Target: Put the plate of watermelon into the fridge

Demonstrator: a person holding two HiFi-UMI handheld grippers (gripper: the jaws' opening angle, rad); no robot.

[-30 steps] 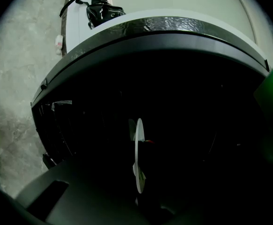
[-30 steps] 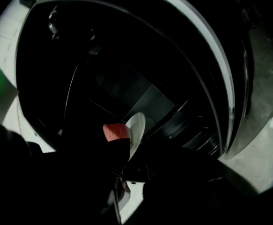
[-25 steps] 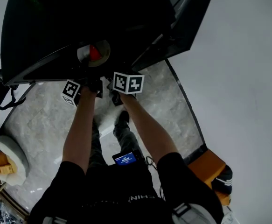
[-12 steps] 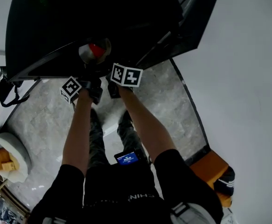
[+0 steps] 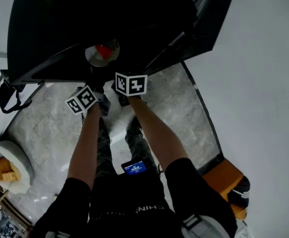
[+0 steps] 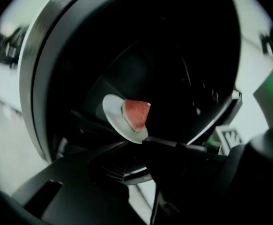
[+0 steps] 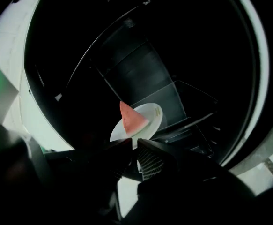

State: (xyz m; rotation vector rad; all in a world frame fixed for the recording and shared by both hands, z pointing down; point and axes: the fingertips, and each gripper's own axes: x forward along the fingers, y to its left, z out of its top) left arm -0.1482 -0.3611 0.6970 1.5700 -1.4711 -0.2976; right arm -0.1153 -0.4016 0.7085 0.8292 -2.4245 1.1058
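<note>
Right claw (image 7: 134, 144) is pinched on the near rim of the plate (image 7: 153, 112), and the left claw (image 6: 141, 141) nips that rim from the other side, jaws nearly together at the tips. So it's a two-handed carry. The watermelon wedge (image 7: 131, 118) sits upright on the plate. The plate hangs just inside the mouth of the fridge (image 5: 85, 19), over a glass shelf (image 7: 190, 102), and as far as I can judge it is not set down.

To do this well, hold both claws level with each other and ease the plate deeper into the fridge. Lower it until it bears flat on the shelf (no dropping it the last bit), then release one side at a time so the wedge doesn't slide.

The right gripper view gives the shelf edge and the fridge's dark back wall. The head view shows neither, only blackness there. It does show both forearms reaching in from above the marble floor (image 5: 45, 128) in front of the fridge.
</note>
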